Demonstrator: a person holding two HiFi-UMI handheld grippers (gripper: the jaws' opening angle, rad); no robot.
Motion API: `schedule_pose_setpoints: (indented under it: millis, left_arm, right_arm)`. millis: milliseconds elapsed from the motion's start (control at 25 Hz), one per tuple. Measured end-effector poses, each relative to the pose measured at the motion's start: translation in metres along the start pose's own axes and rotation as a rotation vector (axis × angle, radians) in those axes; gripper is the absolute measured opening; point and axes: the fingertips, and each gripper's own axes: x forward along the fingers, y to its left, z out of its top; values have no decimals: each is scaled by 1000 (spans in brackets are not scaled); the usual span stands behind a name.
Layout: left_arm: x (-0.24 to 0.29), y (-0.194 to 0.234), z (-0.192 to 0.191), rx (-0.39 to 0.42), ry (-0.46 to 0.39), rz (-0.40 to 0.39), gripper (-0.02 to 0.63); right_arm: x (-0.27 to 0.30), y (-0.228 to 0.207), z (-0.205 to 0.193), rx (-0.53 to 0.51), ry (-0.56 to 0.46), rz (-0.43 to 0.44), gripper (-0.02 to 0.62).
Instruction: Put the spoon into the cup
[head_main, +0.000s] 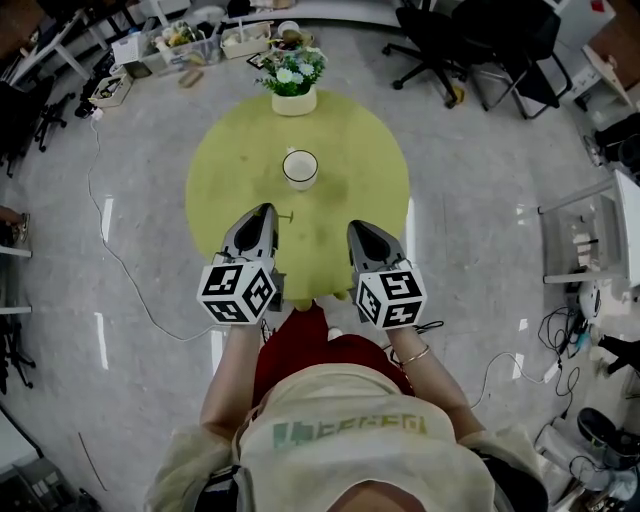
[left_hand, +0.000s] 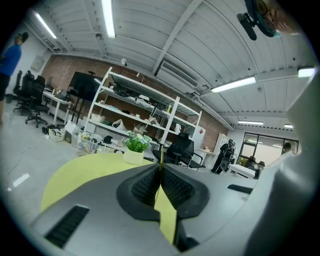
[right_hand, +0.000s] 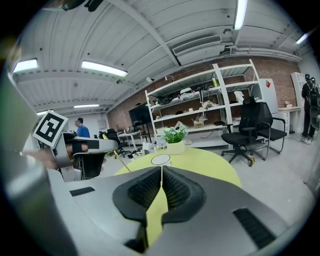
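Left gripper (head_main: 267, 212) clenching spoon (right_hand: 121, 161), thin end poking out past jaw tips. Right gripper (head_main: 356, 229) pressing jaws together, gripping nothing. Cup (head_main: 300, 168) standing ahead on table (head_main: 370, 150), apart from both.

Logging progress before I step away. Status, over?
Left gripper shut on spoon, short of cup. Right gripper shut, empty. Cup upright on table, spoon not yet in. Nothing between them; plant sits beyond cup.
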Motion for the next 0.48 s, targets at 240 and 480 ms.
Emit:
schedule_pose_setpoints:
  millis: [240,480]
  left_arm:
    - [32,18,25,-4,-8,-36,25]
    - [60,30,44,-24,-25,-57,25]
  right_arm:
    - [27,-3,9,1,17,-28,37]
    - [48,-9,20,6,18,-46,37]
